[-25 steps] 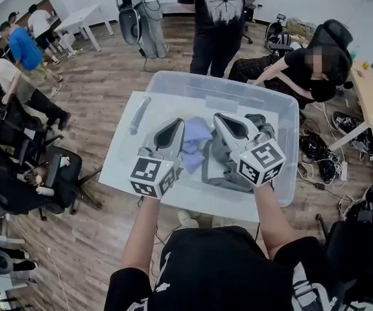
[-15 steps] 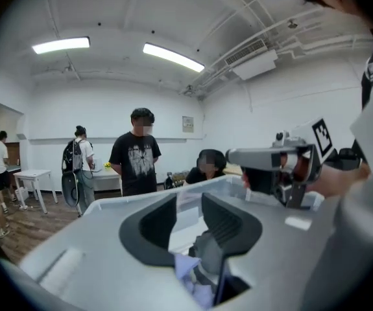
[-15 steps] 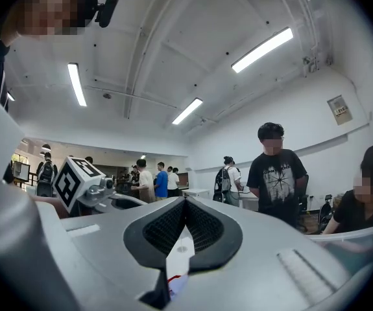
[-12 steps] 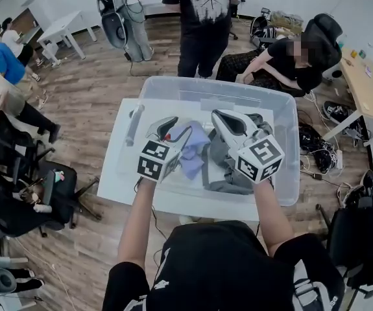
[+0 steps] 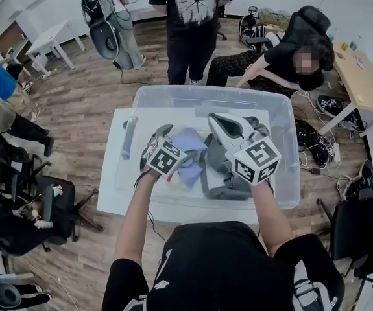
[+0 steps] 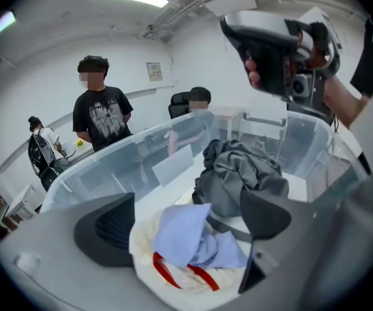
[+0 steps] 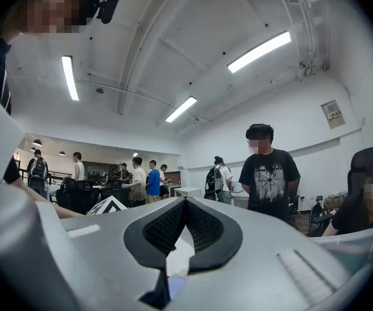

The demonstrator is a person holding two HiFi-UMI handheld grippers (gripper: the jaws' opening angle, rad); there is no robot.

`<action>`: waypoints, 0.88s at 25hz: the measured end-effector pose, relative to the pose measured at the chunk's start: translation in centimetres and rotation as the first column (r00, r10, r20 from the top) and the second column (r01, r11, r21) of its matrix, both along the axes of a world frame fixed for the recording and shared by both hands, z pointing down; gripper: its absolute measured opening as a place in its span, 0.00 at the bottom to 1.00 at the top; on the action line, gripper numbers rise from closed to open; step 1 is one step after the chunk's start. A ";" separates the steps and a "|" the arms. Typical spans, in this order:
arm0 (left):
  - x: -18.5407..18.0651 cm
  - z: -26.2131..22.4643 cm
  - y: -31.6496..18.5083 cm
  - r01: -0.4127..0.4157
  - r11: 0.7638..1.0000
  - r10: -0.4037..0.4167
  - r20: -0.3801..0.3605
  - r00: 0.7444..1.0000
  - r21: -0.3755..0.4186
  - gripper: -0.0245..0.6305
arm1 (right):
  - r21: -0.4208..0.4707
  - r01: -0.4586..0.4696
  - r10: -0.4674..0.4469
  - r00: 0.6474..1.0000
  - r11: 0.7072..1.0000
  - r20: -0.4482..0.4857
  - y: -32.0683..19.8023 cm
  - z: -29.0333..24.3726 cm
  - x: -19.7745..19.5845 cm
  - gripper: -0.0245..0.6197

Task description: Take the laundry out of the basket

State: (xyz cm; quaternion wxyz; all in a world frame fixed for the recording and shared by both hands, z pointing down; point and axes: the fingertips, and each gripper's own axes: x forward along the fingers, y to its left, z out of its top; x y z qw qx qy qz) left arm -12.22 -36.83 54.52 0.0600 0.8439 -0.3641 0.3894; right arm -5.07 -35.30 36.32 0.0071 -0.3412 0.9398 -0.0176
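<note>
The laundry (image 5: 220, 173) is lying in a loose heap inside the basket (image 5: 205, 91), a clear, rigid plastic tub with rounded corners that is sitting on a white table (image 5: 116, 196). A crumpled grey garment (image 6: 244, 170) of soft, matte cloth is mounding up at the back of the pile. In front of it a thin pale blue cloth (image 6: 186, 235) is folding over a cream fabric (image 6: 141, 251), which is carrying a narrow red strip (image 6: 161, 269).

The left gripper (image 6: 186, 225) is pointing down into the tub with its jaws standing wide apart. The blue cloth and the cream fabric are lying between its ribbed black pads (image 6: 105, 229), which are not pressing on either. The right gripper (image 5: 217, 118) is hovering level above the grey garment, and its dark textured pads are meeting with nothing between them.

A second ago both grippers were hanging side by side above the pile, each with its jaws together. Since then the left one has been dropping and tipping nose-down toward the blue cloth, and its jaws have just been opening. The right gripper is staying closed in almost the same spot over the tub.
</note>
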 end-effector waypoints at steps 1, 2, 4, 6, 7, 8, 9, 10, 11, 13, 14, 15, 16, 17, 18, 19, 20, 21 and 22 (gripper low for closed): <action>-0.1 0.9 -0.2 -0.011 1.000 0.011 0.019 1.000 -0.021 0.82 | -0.002 -0.002 0.002 1.000 1.000 -0.004 -0.1 0.1 0.0 0.04; -0.3 1.9 -0.3 -0.024 0.999 0.025 0.041 0.999 -0.042 0.86 | -0.004 -0.005 0.005 1.000 1.000 -0.007 -0.2 0.2 0.0 0.04; -0.6 4.0 -0.6 -0.052 0.996 0.059 0.094 0.994 -0.072 0.91 | -0.010 -0.010 0.010 1.000 1.000 -0.013 -0.6 0.6 0.0 0.04; -1.1 5.9 -0.9 -0.061 0.993 0.074 0.135 0.988 -0.098 0.93 | -0.019 -0.018 0.018 1.000 1.000 -0.015 -0.9 1.0 0.2 0.04; -1.4 6.8 -1.1 -0.060 0.992 0.077 0.150 0.986 -0.112 0.93 | -0.023 -0.022 0.021 1.000 0.999 -0.015 -1.1 1.2 0.2 0.04; -1.7 7.6 -1.2 -0.061 0.990 0.081 0.163 0.983 -0.127 0.93 | -0.027 -0.025 0.024 1.000 0.999 -0.016 -1.2 1.3 0.1 0.04; -1.9 8.3 -1.4 -0.063 0.988 0.088 0.176 0.980 -0.142 0.93 | -0.031 -0.027 0.027 0.999 0.999 -0.017 -1.3 1.4 0.0 0.04; -2.1 9.0 -1.5 -0.067 0.985 0.097 0.188 0.977 -0.159 0.93 | -0.034 -0.029 0.028 0.999 0.999 -0.019 -1.5 1.6 -0.1 0.04; -2.3 9.8 -1.6 -0.069 0.981 0.105 0.200 0.974 -0.179 0.93 | -0.037 -0.030 0.029 0.999 0.999 -0.021 -1.6 1.7 -0.2 0.04; -2.8 11.5 -1.8 -0.070 0.974 0.120 0.231 0.966 -0.217 0.93 | -0.043 -0.034 0.033 0.999 0.998 -0.025 -1.8 1.9 -0.4 0.04; -3.0 12.3 -2.0 -0.070 0.971 0.128 0.252 0.959 -0.229 0.93 | -0.047 -0.037 0.036 0.999 0.998 -0.028 -1.9 2.1 -0.4 0.04; -3.3 13.1 -2.2 -0.072 0.969 0.137 0.276 0.951 -0.235 0.93 | -0.051 -0.041 0.039 0.999 0.998 -0.030 -2.0 2.3 -0.5 0.04; -3.5 13.8 -2.4 -0.076 0.969 0.146 0.295 0.944 -0.237 0.93 | -0.056 -0.045 0.043 0.999 0.997 -0.033 -2.1 2.5 -0.5 0.04; -3.6 14.5 -2.6 -0.078 0.968 0.151 0.306 0.940 -0.239 0.93 | -0.059 -0.048 0.046 0.998 0.997 -0.036 -2.1 2.7 -0.5 0.04; -3.6 15.1 -2.8 -0.076 0.966 0.152 0.305 0.940 -0.245 0.93 | -0.063 -0.050 0.048 0.998 0.997 -0.039 -2.2 2.9 -0.4 0.04; -3.6 15.7 -2.9 -0.072 0.964 0.150 0.295 0.944 -0.257 0.93 | -0.066 -0.054 0.051 0.998 0.996 -0.042 -2.4 3.0 -0.3 0.04; -3.5 16.3 -2.9 -0.067 0.960 0.148 0.285 0.947 -0.273 0.93 | -0.070 -0.058 0.055 0.997 0.996 -0.046 -2.5 3.2 -0.2 0.04; -3.5 16.9 -2.9 -0.064 0.955 0.149 0.281 0.948 -0.290 0.93 | -0.075 -0.063 0.059 0.997 0.995 -0.049 -2.6 3.4 -0.1 0.04; -3.5 17.6 -2.8 -0.064 0.950 0.156 0.284 0.946 -0.306 0.93 | -0.080 -0.069 0.065 0.997 0.994 -0.051 -2.7 3.6 0.0 0.04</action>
